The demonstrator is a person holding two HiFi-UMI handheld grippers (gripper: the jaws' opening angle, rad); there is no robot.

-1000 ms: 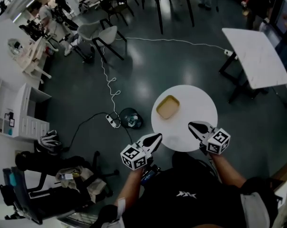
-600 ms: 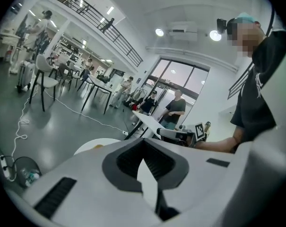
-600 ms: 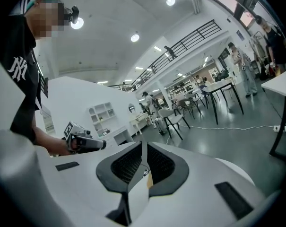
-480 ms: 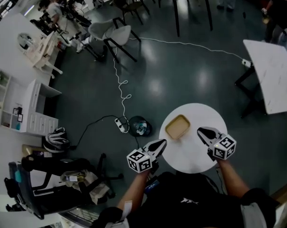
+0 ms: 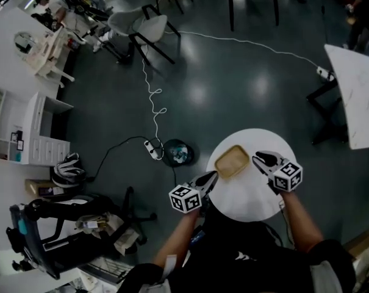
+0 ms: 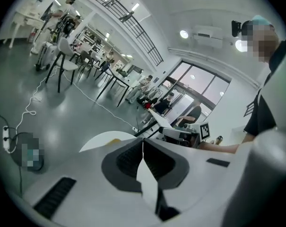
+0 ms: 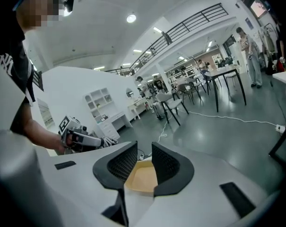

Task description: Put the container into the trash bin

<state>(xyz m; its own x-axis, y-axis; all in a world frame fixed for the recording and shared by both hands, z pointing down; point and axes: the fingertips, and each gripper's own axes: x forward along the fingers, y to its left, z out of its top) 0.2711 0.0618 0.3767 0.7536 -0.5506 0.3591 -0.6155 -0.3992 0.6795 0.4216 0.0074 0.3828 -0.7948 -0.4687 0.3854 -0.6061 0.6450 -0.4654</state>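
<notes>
head view: container (image 5: pixel 232 162) at ten o'clock on the table (image 5: pixel 257 195); right gripper (image 5: pixel 258 157) opening beside it, nothing between its jaws; left gripper (image 5: pixel 211 177) closed.

1. Container (image 5: pixel 232 162): shallow, tan, square with rounded corners, lying flat and open side up on the left part of the round white table (image 5: pixel 251 194)
2. Trash bin (image 5: pixel 175 152): dark, round, open-topped, upright on the floor (image 5: pixel 233 84) near the table's left side

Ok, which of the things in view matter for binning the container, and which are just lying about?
Job: container on the round table; trash bin on the floor; right gripper, jaws opening, container ahead, not gripped; left gripper, shut.
Lying about: power strip, white cable, grey chair, white shelf unit.
</notes>
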